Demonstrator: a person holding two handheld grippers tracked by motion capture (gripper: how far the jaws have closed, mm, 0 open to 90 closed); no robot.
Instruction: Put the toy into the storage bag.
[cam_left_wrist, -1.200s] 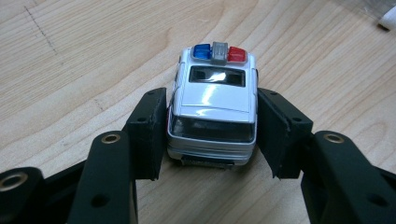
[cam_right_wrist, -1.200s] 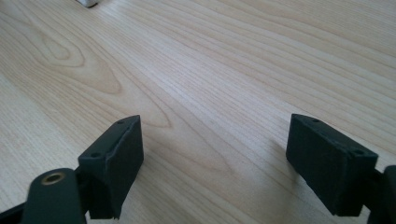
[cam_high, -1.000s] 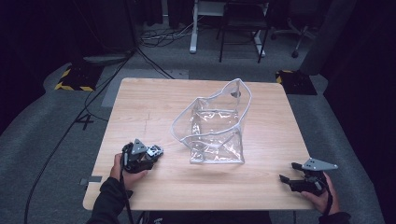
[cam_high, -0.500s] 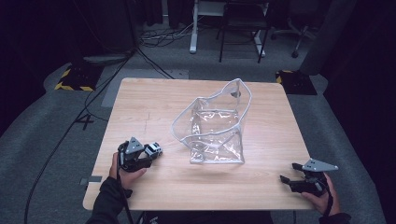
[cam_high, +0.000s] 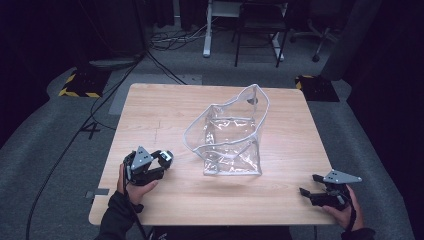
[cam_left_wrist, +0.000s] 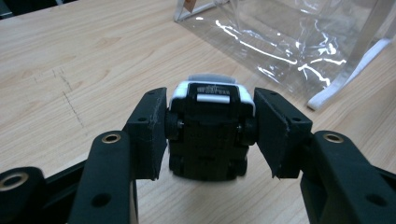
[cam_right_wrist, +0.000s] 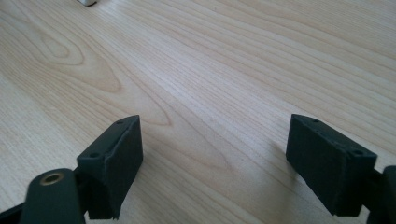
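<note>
Left gripper (cam_high: 165, 161) is near the table's (cam_high: 150, 110) left front corner, jaws clamped on a little black-and-white toy car (cam_left_wrist: 211, 122). Right gripper (cam_high: 310, 185) sits at the right front corner, jaws wide apart, holding nothing. Clear bag (cam_high: 232, 135) stands mid-table.

The toy car (cam_left_wrist: 209, 130) shows only its underside, and the clear bag (cam_left_wrist: 299, 42) runs past the left gripper view's edge.
</note>
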